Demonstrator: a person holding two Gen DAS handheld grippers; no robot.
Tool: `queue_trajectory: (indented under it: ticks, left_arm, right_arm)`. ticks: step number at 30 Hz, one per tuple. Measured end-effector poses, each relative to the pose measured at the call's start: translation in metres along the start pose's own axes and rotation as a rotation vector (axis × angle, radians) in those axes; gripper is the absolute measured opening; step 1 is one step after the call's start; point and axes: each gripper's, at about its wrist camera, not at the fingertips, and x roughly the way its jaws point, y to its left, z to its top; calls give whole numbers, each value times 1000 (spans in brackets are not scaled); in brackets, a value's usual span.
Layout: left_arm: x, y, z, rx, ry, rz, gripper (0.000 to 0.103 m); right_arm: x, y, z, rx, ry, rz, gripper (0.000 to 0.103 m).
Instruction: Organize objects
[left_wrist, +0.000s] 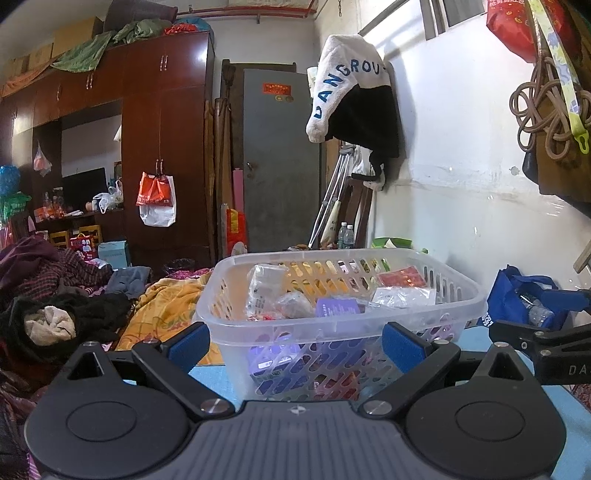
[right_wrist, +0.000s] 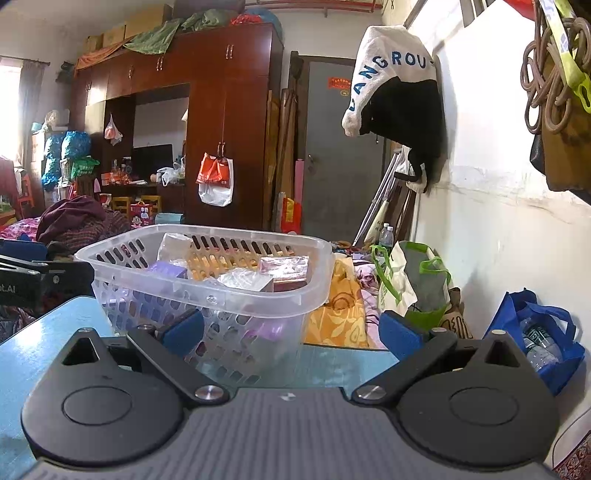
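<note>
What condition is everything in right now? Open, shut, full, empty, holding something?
left gripper: open, holding nothing
right gripper: open, holding nothing
clear plastic basket: upright on the blue table, partly filled with packets and boxes
grey door: shut
wardrobe doors: shut
blue bag: open, bottle inside

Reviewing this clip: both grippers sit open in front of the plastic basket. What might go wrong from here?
1. The clear basket stands near the far edge of the blue table; a push from the left gripper or the right gripper might slide it off toward the bedding.
2. Packets are piled near the rim and may spill if it tips.
3. The grippers sit close together and may collide.
</note>
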Motion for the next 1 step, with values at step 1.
queue_trajectory:
  ticks: [1]
  left_arm:
    - [0, -1, 0, 2, -2, 3, 101]
  right_arm:
    - [0, -1, 0, 1, 0, 0, 103]
